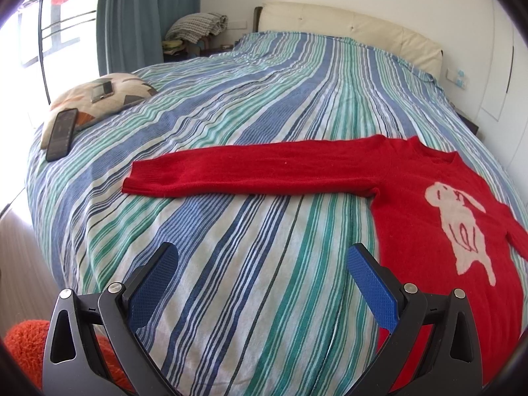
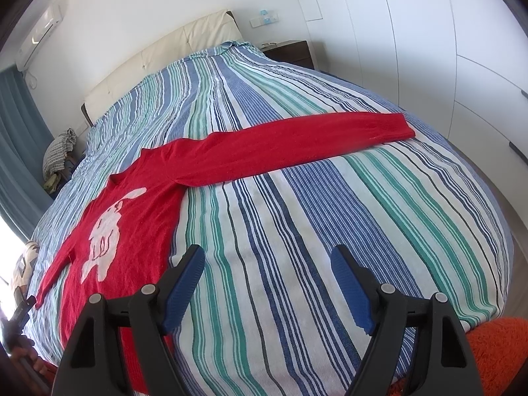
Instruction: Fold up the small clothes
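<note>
- A red sweater with a pale rabbit figure on its front lies flat on the striped bedspread, both sleeves spread out sideways.
- In the left wrist view the sweater's body sits at about 3 o'clock, with one sleeve reaching across the middle toward 9 o'clock.
- In the right wrist view the body lies at about 8 o'clock, and the other sleeve runs up toward 2 o'clock.
- The left gripper hangs above bare bedspread at 6 o'clock, jaws spread wide with nothing between them; its right finger appears just beside the sweater's edge, though contact cannot be told.
- The right gripper likewise stands wide open and empty over the stripes, the sweater's edge near its left finger.
- A patterned pillow lies at 10 o'clock in the left view, with a dark phone at its near edge.
- A cream headboard stands at 12 o'clock.
- Something fuzzy and orange shows at the bed's near edge.
</note>
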Demonstrator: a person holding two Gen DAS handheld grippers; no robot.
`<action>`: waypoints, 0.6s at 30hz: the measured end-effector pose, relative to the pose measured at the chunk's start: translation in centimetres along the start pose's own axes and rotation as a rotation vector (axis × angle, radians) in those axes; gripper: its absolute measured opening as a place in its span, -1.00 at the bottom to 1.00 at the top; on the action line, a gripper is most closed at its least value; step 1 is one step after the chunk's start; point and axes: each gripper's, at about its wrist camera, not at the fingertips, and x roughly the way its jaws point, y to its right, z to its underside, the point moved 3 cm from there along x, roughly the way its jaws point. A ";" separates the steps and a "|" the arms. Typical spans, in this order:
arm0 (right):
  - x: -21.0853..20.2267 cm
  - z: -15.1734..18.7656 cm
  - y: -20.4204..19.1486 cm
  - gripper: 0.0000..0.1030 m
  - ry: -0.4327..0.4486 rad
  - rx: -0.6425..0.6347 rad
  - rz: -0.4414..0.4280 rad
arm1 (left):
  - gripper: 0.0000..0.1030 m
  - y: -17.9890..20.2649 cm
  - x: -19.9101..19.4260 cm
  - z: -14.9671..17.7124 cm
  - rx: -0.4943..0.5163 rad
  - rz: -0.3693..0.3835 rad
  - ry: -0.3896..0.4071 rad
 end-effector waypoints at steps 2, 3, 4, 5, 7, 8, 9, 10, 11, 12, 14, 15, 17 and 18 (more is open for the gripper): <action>0.0 0.0 0.0 0.52 -0.001 0.000 0.000 | 0.99 0.0 0.0 0.0 -0.002 -0.002 -0.001; 0.0 0.0 0.0 0.52 -0.001 0.000 0.000 | 0.99 0.0 0.0 0.0 -0.002 -0.003 -0.001; 0.0 0.0 0.0 0.52 -0.001 0.001 0.000 | 0.99 0.0 0.0 0.0 -0.002 -0.004 -0.001; 0.0 0.1 0.0 0.52 -0.001 0.001 0.000 | 0.99 0.0 0.0 0.0 -0.003 -0.005 -0.001; 0.0 0.0 0.0 0.52 -0.001 0.003 0.000 | 0.99 0.0 0.0 0.0 -0.003 -0.005 -0.001; 0.0 0.0 0.0 0.52 0.000 0.003 -0.001 | 0.99 0.0 0.0 0.0 -0.004 -0.005 -0.001; -0.1 0.0 0.1 0.53 0.001 0.003 -0.001 | 0.99 0.0 0.0 0.0 -0.004 -0.005 -0.001; -0.1 -0.1 0.1 0.53 0.002 0.003 -0.002 | 0.99 0.0 0.0 0.0 -0.005 -0.005 0.000; -0.1 -0.1 0.1 0.53 0.002 0.003 -0.002 | 0.99 0.0 0.0 0.0 -0.004 -0.004 -0.001; -0.1 -0.1 0.1 0.53 0.002 0.003 -0.002 | 0.99 0.0 0.0 0.0 -0.004 -0.004 -0.002; -0.1 -0.1 0.1 0.53 0.002 0.003 -0.002 | 0.99 0.0 0.0 0.0 -0.004 -0.005 -0.001; -0.1 -0.1 0.1 0.53 0.003 0.003 -0.002 | 0.99 -0.1 0.0 0.0 -0.005 -0.006 -0.001; -0.1 -0.1 0.1 0.53 0.002 0.003 -0.002 | 0.99 -0.1 -0.1 0.0 -0.007 -0.007 0.000; 0.0 -0.1 0.1 0.53 0.002 0.003 -0.002 | 0.99 -0.1 0.0 -0.1 -0.008 -0.007 0.000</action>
